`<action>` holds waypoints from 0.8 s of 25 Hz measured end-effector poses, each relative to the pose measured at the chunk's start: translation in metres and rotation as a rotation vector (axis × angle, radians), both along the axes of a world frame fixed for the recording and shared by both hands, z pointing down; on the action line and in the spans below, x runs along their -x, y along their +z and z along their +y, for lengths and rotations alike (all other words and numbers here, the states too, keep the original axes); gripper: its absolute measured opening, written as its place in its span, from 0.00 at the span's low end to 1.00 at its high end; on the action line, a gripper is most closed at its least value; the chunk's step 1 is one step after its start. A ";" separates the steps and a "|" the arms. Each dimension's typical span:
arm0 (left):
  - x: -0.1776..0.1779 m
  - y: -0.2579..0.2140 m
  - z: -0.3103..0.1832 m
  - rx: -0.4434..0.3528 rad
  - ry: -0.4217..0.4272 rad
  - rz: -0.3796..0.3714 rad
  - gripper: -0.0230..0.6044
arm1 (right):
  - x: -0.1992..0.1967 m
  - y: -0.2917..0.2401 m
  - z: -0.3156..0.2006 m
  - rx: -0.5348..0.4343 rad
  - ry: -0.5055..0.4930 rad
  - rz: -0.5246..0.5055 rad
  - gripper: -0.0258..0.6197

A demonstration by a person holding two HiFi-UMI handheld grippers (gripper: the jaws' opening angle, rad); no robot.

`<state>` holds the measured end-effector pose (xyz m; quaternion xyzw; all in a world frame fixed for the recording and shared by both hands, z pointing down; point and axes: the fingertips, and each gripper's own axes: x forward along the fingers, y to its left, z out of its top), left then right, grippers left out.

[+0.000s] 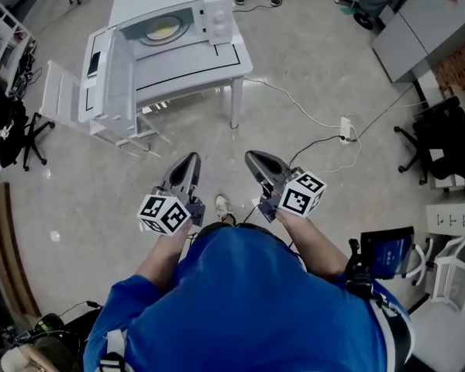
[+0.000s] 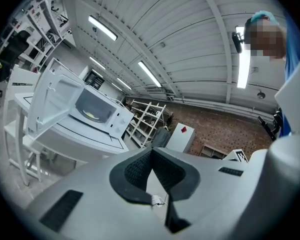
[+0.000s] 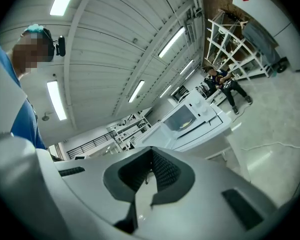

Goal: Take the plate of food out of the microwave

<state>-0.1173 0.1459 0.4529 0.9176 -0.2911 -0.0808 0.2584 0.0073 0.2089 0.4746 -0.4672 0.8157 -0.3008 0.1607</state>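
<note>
Plate of food [image 1: 161, 31] small, indistinct, deep inside open microwave [image 1: 217, 18]

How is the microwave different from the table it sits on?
The microwave is a box with its door swung open and a plate of food inside; the table is a flat top on legs. The microwave has a control panel on its front; the table has a black line drawn on its top. The microwave sits on the table; the table stands on the floor. Both are white.
</note>
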 end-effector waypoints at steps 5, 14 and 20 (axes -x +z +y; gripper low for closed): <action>0.011 0.002 -0.046 0.011 -0.018 0.005 0.05 | 0.010 -0.003 -0.046 -0.003 -0.010 -0.006 0.04; 0.019 0.001 -0.092 0.008 -0.027 0.023 0.05 | 0.018 -0.004 -0.094 0.004 -0.018 0.020 0.04; 0.017 0.009 -0.116 0.020 -0.061 0.023 0.05 | 0.014 0.001 -0.124 0.007 -0.052 0.020 0.04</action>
